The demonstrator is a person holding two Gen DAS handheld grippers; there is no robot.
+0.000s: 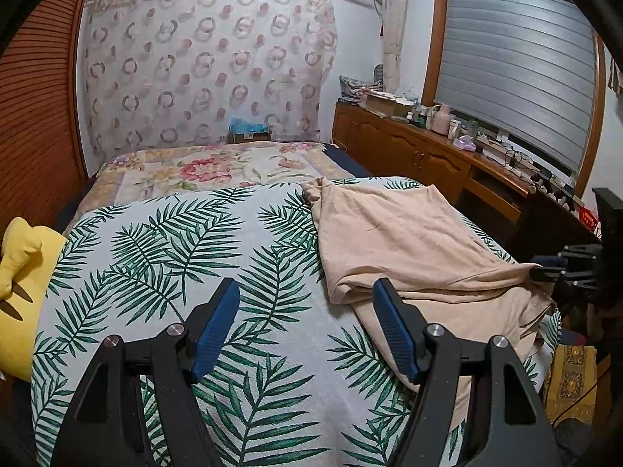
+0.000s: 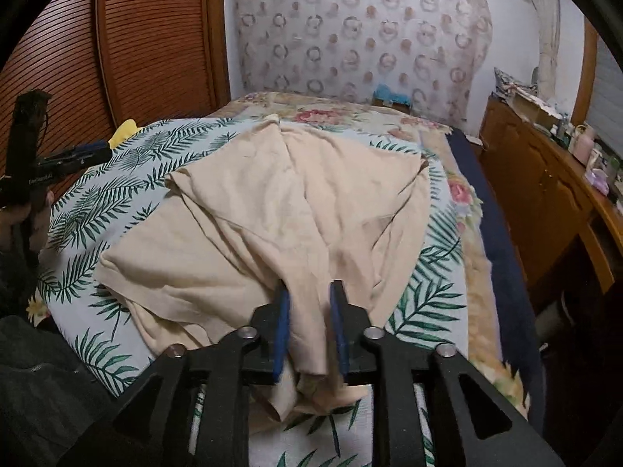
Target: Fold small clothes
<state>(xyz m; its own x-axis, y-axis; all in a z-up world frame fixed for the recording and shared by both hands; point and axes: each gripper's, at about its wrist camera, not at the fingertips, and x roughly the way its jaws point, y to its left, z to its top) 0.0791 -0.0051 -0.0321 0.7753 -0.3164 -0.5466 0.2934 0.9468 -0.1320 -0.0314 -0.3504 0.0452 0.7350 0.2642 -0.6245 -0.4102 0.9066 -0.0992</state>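
A beige garment (image 2: pixel 296 202) lies crumpled on the palm-leaf sheet (image 2: pixel 97 194) of the bed. It also shows in the left wrist view (image 1: pixel 409 241), on the right part of the sheet (image 1: pixel 175 241). My right gripper (image 2: pixel 309 307) is shut on a bunched fold of the garment at its near edge; in the left wrist view the right gripper (image 1: pixel 545 268) pinches the garment's right corner. My left gripper (image 1: pixel 305 295) is open and empty above the sheet, its right finger over the garment's near left edge. The left gripper (image 2: pixel 89 153) also shows at far left in the right wrist view.
A yellow plush (image 1: pixel 19 268) lies at the bed's left edge. A floral bedspread (image 1: pixel 202 167) covers the far half of the bed. A wooden cabinet (image 1: pixel 428 155) with clutter runs along the right wall, under a shuttered window. A slatted wooden door (image 2: pixel 148 39) stands on the left.
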